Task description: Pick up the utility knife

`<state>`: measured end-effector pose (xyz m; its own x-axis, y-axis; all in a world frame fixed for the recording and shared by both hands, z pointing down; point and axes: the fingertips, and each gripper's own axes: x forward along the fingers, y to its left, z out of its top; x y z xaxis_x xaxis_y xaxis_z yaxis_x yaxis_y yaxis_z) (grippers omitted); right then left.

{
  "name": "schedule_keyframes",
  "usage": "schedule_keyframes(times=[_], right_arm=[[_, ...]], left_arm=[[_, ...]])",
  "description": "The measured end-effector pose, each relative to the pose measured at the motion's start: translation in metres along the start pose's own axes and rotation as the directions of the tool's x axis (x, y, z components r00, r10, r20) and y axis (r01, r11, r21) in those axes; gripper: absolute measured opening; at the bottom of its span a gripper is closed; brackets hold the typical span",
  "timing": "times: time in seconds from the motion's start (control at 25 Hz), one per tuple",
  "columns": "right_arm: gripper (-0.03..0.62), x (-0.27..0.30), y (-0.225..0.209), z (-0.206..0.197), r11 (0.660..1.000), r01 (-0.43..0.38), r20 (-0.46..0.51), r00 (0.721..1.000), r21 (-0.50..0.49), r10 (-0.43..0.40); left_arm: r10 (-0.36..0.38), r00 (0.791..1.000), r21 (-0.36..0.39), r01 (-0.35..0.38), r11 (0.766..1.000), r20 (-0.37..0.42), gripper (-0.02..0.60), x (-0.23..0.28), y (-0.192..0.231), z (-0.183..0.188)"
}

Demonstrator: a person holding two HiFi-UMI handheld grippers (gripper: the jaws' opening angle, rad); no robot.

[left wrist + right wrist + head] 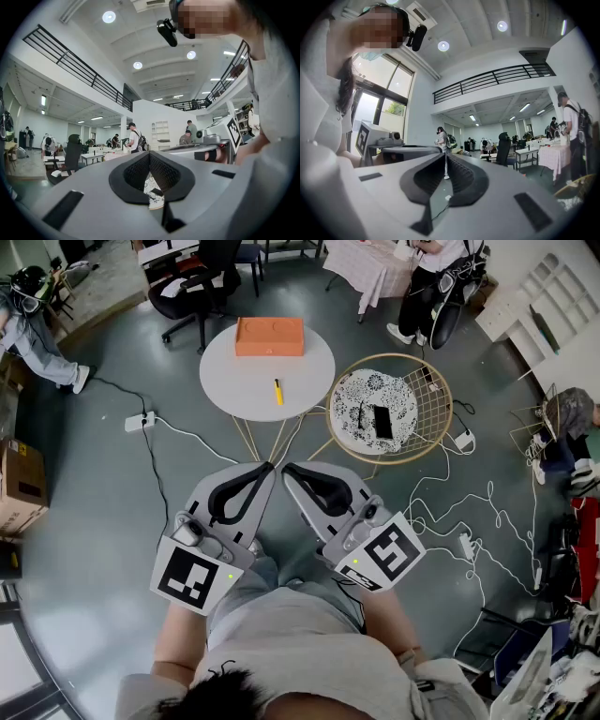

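Utility knife, left hand-held gripper, right hand-held gripper — closed, low

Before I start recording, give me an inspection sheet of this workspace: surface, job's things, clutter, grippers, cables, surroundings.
Surface: round white table, mostly bare.
Job's things: yellow knife lies on the table, untouched.
Clutter: orange box at the table's far edge; phone on the wire table beside it.
Grippers: left gripper and right gripper shut, empty, short of the table.
Cables: white cables and power strip on the floor.
Surroundings: chair, people.

Yellow utility knife, orange box
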<state>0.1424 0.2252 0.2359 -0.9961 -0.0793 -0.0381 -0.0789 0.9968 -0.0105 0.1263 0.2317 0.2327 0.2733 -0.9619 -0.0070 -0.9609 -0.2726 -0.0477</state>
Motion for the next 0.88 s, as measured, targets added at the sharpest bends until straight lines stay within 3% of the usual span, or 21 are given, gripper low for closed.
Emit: schedule_keyframes(times=[0.52, 0.88], right_arm=[[0.008, 0.007, -0.003, -0.002, 1.0, 0.01, -0.008, 1.0, -0.016, -0.011], [0.008, 0.042, -0.019, -0.006, 1.0, 0.025, -0.027, 0.999, -0.006, -0.025]], left_arm=[[-0.012, 1.0, -0.013, 0.012, 1.0, 0.012, 0.011, 0.001, 0.008, -0.002], [-0.024, 0.999, -0.02, 0.025, 0.999, 0.022, 0.011, 0.013, 0.049, -0.006]])
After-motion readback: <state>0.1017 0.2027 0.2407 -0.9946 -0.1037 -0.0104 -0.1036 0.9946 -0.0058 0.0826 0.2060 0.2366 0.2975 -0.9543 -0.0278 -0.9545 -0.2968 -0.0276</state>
